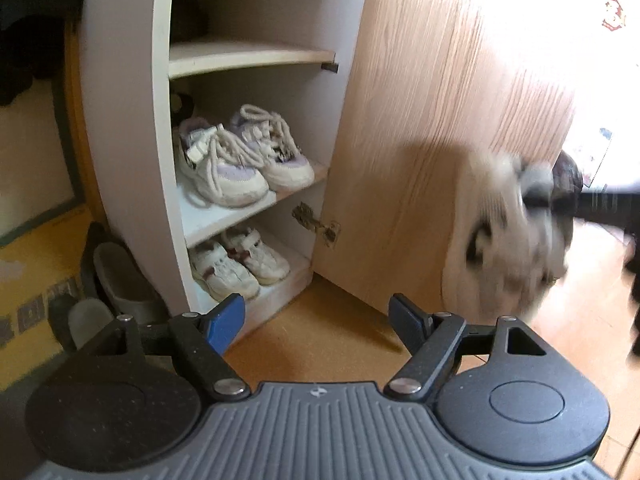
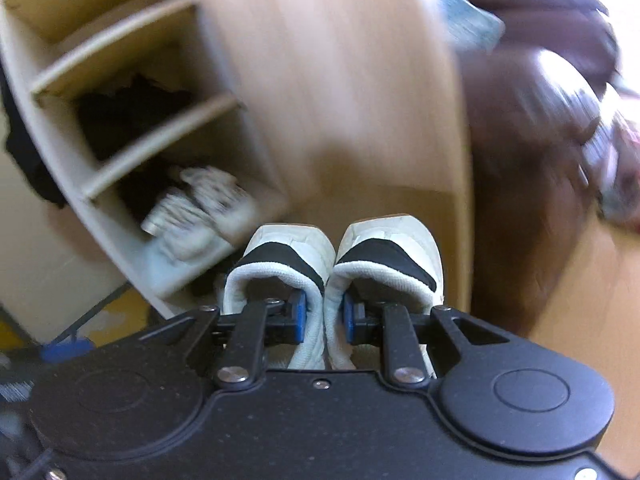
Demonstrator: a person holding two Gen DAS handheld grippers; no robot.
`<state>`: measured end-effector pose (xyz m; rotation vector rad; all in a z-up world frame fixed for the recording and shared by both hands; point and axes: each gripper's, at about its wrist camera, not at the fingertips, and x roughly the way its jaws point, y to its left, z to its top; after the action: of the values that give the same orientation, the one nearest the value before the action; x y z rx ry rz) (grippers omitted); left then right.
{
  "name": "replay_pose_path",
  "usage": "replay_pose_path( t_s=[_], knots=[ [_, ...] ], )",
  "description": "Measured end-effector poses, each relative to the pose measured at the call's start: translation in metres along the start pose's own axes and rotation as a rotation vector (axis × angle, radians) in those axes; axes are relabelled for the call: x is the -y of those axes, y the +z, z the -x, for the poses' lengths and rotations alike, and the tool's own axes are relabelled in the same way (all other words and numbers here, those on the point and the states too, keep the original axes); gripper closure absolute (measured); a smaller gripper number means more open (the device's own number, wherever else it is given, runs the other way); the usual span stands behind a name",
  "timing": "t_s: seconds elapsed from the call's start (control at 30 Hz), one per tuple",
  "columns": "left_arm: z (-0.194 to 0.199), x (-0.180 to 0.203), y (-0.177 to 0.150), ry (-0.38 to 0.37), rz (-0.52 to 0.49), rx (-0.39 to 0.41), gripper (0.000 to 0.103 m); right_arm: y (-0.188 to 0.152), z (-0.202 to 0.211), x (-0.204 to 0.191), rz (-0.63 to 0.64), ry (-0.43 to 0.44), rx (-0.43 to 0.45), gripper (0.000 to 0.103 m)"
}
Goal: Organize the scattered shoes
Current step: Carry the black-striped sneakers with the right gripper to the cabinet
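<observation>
Step in hand: the right gripper [image 2: 325, 316] carries a pair of white shoes with black patches [image 2: 340, 252] toward the open shoe cabinet [image 1: 128, 120].
Right fingers: nearly closed, one finger inside each shoe, pinching the two inner collar walls together between the blue pads [image 2: 298, 316]; both shoes hang from this one grip, toes pointing away from the camera.
Left gripper [image 1: 316, 320]: its fingers stand wide apart with nothing between them, low in front of the cabinet's bottom shelf.
Carried pair, seen from the left: a blurred white and black shape at the right, in front of the wooden cabinet door [image 1: 440, 100], clear of the floor.
Cabinet: the door stands swung open on the right; the white shelves lie to its left.
Already stored: a pair of white and lilac laced sneakers [image 1: 240, 160] on the middle shelf, and a pair of white strap sneakers with dark red trim [image 1: 236, 260] on the bottom shelf, each pair side by side.
Upper shelf [image 1: 248, 54]: its front part looks bare; something dark sits at the far left above it, too dim to name.
Still loose: grey slippers [image 1: 116, 284] lie on the floor to the left of the cabinet.
Progress: seemingly well along, with two pairs shelved and a third in the air.
Left to do: set the carried pair on a free shelf, probably the upper one, then perhaps deal with the slippers.
</observation>
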<state>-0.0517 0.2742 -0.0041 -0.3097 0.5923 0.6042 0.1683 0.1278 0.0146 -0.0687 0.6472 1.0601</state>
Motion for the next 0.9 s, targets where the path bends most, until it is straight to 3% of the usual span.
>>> replay_pose_path(
  t_s=[0.2,0.37,0.9],
  knots=[
    [0.009,-0.009,0.004,0.021,-0.014,0.032,0.024,0.087,-0.013,-0.062,0.155,0.103,0.026,0.084],
    [0.011,-0.024,0.008,0.028,0.03,0.034,0.024,0.137,-0.042,-0.115,0.274,0.168,0.049,0.084],
    [0.0,-0.047,0.021,0.028,0.103,0.028,0.024,0.207,-0.167,-0.201,0.391,0.257,0.066,0.084]
  ],
)
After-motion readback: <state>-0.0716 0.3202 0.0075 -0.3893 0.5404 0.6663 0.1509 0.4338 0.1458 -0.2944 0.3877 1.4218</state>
